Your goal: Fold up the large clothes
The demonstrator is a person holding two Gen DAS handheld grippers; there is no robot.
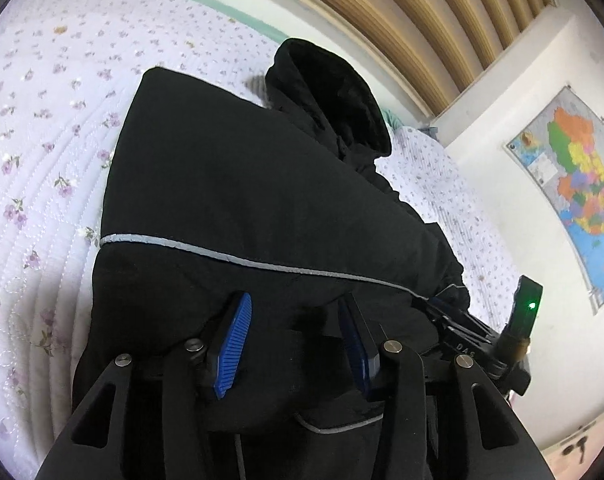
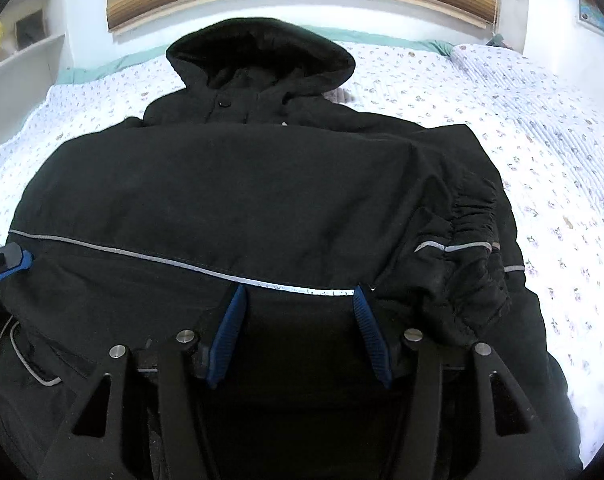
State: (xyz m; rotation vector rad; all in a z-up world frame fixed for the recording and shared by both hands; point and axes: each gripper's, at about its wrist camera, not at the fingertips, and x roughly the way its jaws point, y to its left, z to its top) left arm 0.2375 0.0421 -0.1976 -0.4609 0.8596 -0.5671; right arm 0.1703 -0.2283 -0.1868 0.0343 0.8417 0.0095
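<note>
Right wrist view shows us the black hooded jacket [image 2: 261, 184] lying partly folded on the bed [image 2: 542, 128]; we judge it bulky, soft and slippery-shelled. Both the right hand-held gripper [image 2: 299, 300] and left hand-held gripper [image 1: 293, 308] stand apart. We would pinch the thick hem near the reflective piping [image 2: 141, 254].

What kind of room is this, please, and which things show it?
Most likely a bedroom at home. A black hooded jacket lies on a bed with a floral quilted cover; a colourful map hangs on the wall, and white shelves stand beside the bed.
</note>
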